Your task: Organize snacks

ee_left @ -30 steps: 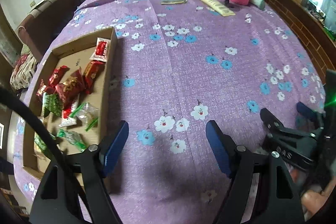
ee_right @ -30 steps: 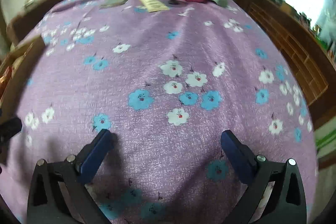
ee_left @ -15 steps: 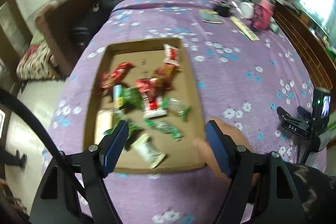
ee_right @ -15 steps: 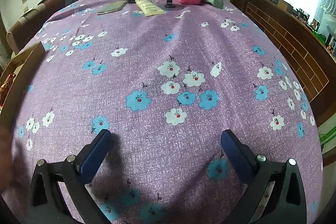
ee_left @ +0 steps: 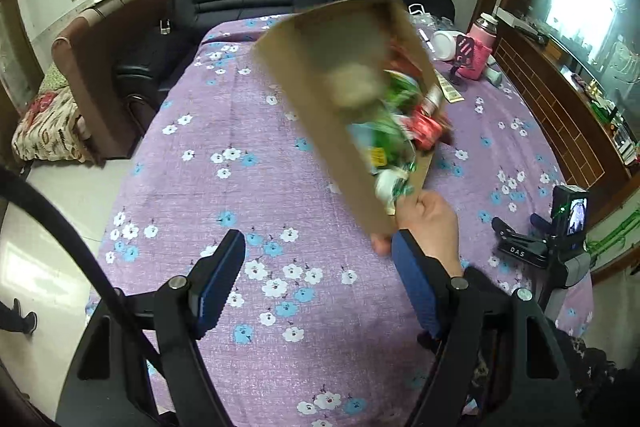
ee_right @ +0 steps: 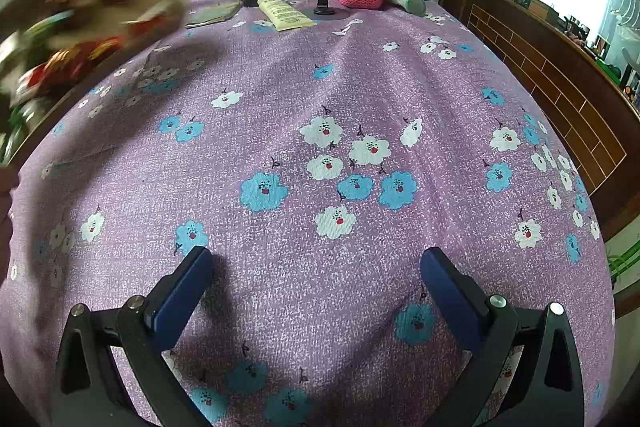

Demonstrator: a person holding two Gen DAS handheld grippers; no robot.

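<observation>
Left gripper (ee_left: 318,277) raised, jaws wide apart, empty. Right gripper (ee_right: 316,289) low, jaws equally spread, gripping nothing. Bare hand (ee_left: 432,223) just beyond left gripper's right finger, fist clenched, dark sleeve (ee_left: 486,287) behind.

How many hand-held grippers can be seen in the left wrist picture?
2: the left hand-held gripper in the foreground, jaws open, and the right hand-held gripper resting on the purple flowered tablecloth at right.

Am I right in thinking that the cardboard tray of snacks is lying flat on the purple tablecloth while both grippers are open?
Not quite: the cardboard tray is not flat; a bare hand has tipped it up steeply, and the snacks are sliding down it, as the left wrist view shows. Both the left gripper and the right gripper are indeed open.
</observation>
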